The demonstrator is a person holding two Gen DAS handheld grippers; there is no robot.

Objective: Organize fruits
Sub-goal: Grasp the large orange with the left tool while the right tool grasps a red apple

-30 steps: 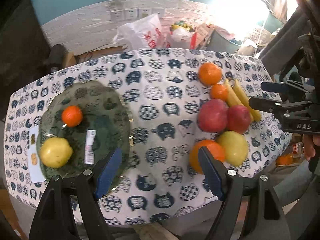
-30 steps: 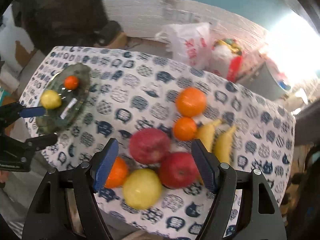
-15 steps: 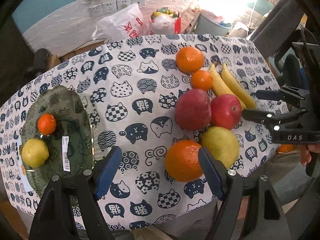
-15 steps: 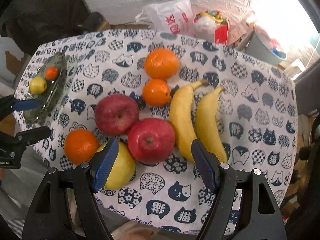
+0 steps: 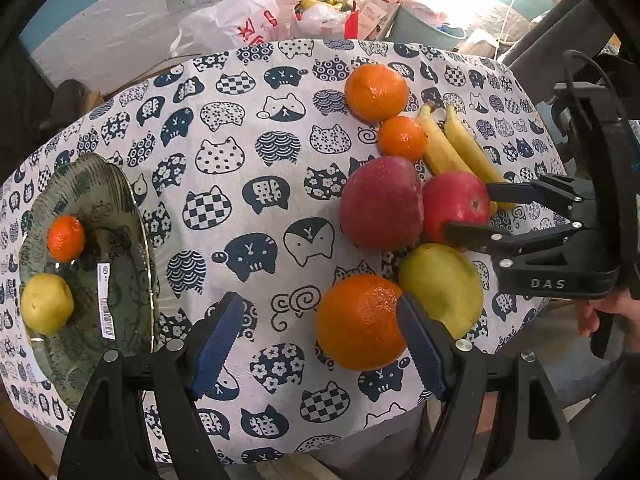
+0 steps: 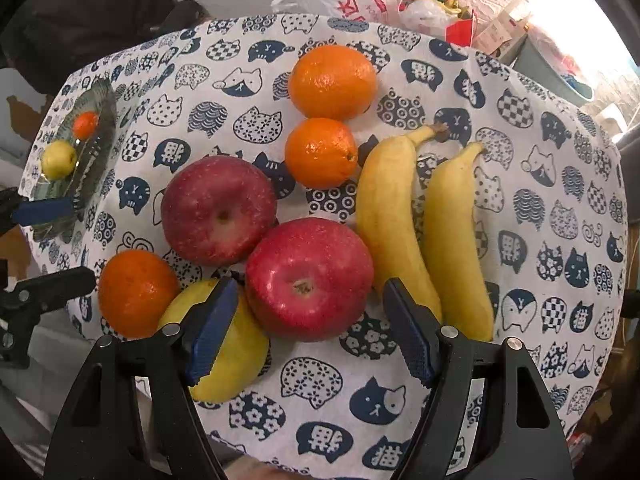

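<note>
The right gripper (image 6: 308, 332) hangs over the near edge of the table with its blue-padded fingers (image 6: 210, 330) spread wide and holding nothing. The brighter red apple (image 6: 308, 278) sits just ahead of the gap between them, stem dimple facing up. The left pad overlaps a yellow-green pear-like fruit (image 6: 224, 356) at the near edge; whether it touches is unclear. Left of that lies an orange (image 6: 136, 292), and behind it a darker red apple (image 6: 218, 208) touching the brighter one. Two bananas (image 6: 424, 232) lie side by side to the right of the apples, long axes running from the near edge toward the far edge, stem ends pointing away. Behind the apples sit a small orange (image 6: 320, 152) and a larger orange (image 6: 332, 80), one behind the other.

The left gripper (image 5: 320, 344) is also spread open and empty, over the near edge; the near orange (image 5: 360, 322) lies just inside its right finger. A dark green glass plate (image 5: 120, 240) rests at the left edge of the table, carrying a mandarin (image 5: 66, 238), a yellow fruit (image 5: 46, 304) and a barcode sticker (image 5: 105, 304). The right gripper's body, seen from here, reads "DAS" (image 5: 548, 283). The cat-print tablecloth (image 5: 248, 168) shows Chinese characters in some cat heads. Beyond the far edge a white plastic bag (image 5: 236, 24) carries red print.
</note>
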